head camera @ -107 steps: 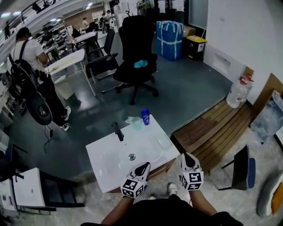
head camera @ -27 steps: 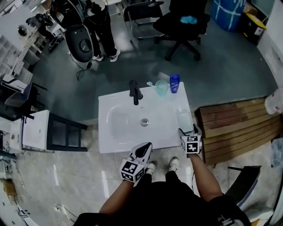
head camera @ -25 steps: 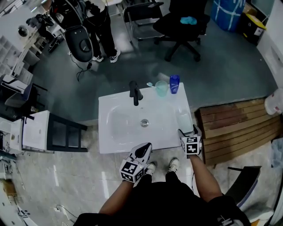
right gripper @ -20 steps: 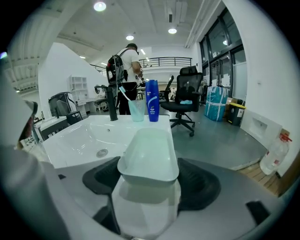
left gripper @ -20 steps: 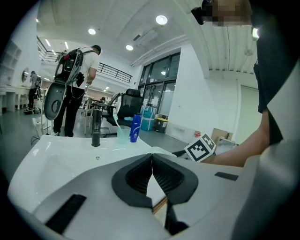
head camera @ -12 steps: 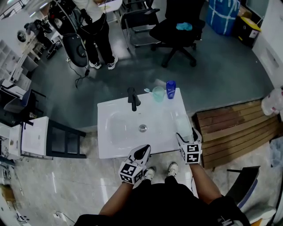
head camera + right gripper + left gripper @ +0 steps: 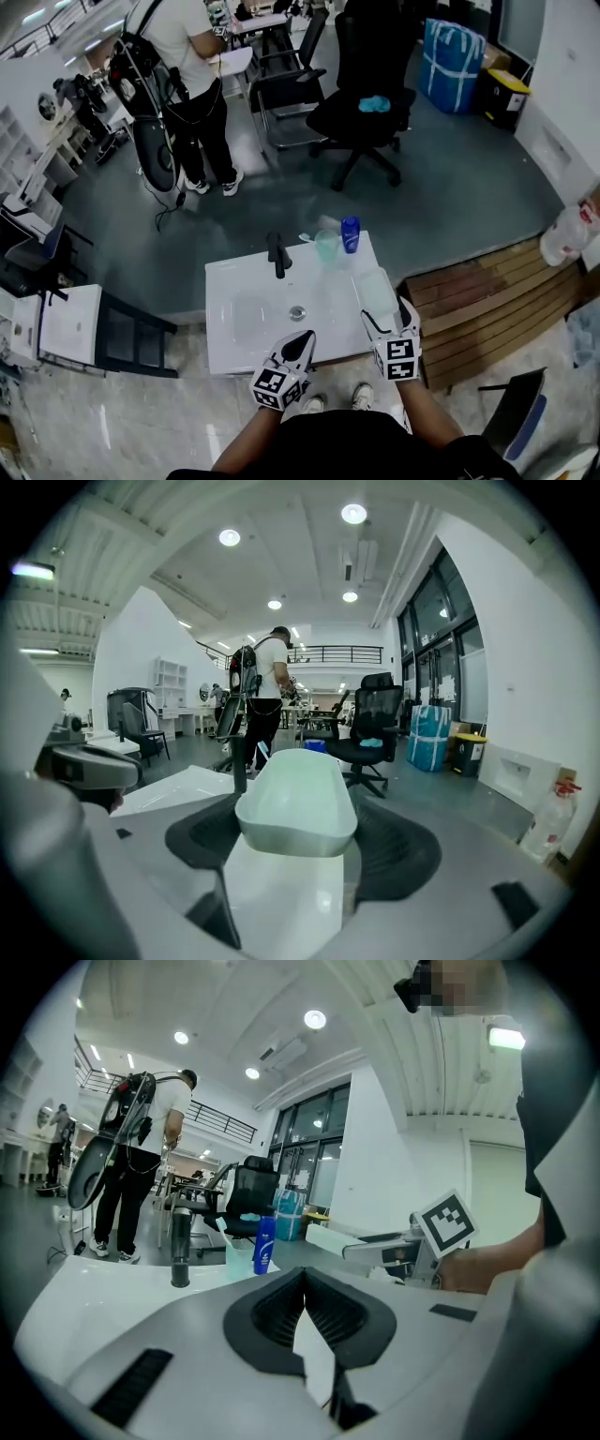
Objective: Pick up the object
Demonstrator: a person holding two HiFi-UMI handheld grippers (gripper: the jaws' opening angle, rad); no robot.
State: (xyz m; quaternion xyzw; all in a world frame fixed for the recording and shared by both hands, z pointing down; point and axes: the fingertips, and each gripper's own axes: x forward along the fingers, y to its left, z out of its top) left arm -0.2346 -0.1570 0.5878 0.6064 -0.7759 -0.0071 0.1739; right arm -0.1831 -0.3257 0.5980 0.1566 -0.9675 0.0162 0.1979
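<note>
A pale green oblong dish (image 7: pixel 377 289) lies on the right side of the white sink top (image 7: pixel 234 333). My right gripper (image 7: pixel 386 311) is open, with one finger on either side of the dish's near end. In the right gripper view the dish (image 7: pixel 295 799) fills the gap between the dark pads (image 7: pixel 398 850), and contact is unclear. My left gripper (image 7: pixel 305 337) hangs over the sink's front edge, shut and empty; its view shows the jaws (image 7: pixel 303 1279) closed together. It also shows the dish (image 7: pixel 328 1238) off to the right.
A black faucet (image 7: pixel 276 256), a green cup (image 7: pixel 326 246) and a blue bottle (image 7: pixel 350 234) stand along the sink's far edge. A wooden platform (image 7: pixel 478 300) lies to the right and a black shelf (image 7: pixel 131 333) to the left. Beyond are a person with a backpack (image 7: pixel 178 56) and an office chair (image 7: pixel 370 94).
The head view has tilted up and shows more of the room, so the sink looks smaller. My right gripper stays at the dish's near end. The person with the backpack has come nearer.
</note>
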